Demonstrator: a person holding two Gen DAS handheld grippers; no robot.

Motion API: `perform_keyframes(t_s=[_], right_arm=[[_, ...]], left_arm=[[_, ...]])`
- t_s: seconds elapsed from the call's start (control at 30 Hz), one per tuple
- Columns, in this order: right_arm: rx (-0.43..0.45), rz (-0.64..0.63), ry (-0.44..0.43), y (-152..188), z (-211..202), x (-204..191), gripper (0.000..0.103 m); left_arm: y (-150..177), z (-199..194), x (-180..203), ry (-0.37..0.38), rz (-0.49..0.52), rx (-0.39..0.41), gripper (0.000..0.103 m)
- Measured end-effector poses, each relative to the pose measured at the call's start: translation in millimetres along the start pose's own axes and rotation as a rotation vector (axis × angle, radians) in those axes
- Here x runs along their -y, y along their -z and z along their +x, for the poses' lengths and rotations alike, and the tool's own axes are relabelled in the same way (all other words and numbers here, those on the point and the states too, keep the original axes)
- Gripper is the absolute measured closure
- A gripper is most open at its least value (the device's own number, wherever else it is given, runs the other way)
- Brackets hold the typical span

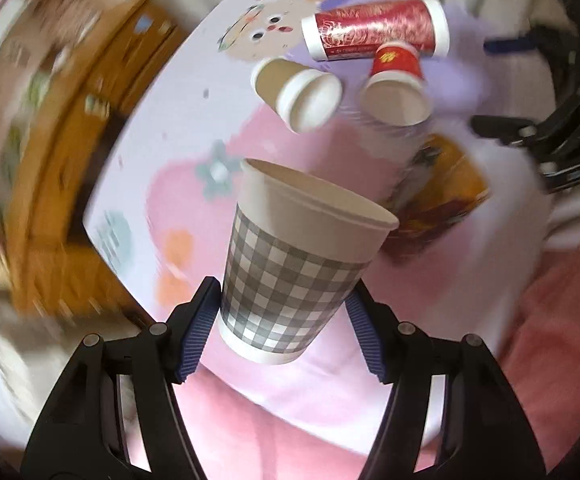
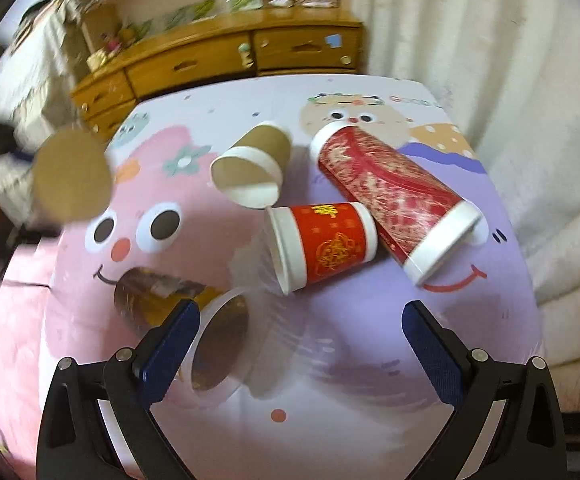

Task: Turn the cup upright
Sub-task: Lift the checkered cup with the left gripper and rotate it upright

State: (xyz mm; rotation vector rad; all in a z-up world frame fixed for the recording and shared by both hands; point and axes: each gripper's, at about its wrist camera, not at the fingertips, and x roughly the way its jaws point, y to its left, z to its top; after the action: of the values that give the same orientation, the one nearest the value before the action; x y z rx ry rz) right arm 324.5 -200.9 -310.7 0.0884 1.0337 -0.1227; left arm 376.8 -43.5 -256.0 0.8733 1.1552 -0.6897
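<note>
My left gripper [image 1: 283,312] pinches the checked cup [image 1: 290,268], mouth up; my right gripper [image 2: 302,346] is spread above the desk [image 2: 370,320].

We see each gripper, left [image 1: 283,318] and right [image 2: 302,334], built of glossy black plastic arms with round silver screws and ribbed blue finger pads [image 1: 197,330].

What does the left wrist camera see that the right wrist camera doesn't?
Only the left wrist view shows the checked cup side-on, gripped by the left hand-held gripper. Only the right wrist view shows the open right hand-held gripper and the wooden drawers clearly. Both show the brown cup, the small red cup and the tall red cup lying on the cartoon table.
</note>
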Motion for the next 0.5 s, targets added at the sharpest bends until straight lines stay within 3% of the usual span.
perform_keyframes(t_s=[0.2,0.33,0.4,0.5], right_arm=[[0.0,0.103,-0.021,11.0,-31.4,27.6,0.0],[-0.019,0.164,-0.048,27.3,-51.1,48.6,0.0],[-0.037,0.178,-0.067,34.4,-58.1,58.0,0.0],[-0.074,0.199,-0.107,42.7,-63.5,72.9,0.0]], left_arm=[[35.7,-3.5,48.7,0.2,-0.377,-0.102,0.041],[50.0,18.2,73.2,0.364,-0.671,-0.155,0.041],[55.1,22.5,89.2,0.415,-0.758,-0.152,0.041],[52.8,37.0,109.1,0.417,-0.838,-0.147,0.041]])
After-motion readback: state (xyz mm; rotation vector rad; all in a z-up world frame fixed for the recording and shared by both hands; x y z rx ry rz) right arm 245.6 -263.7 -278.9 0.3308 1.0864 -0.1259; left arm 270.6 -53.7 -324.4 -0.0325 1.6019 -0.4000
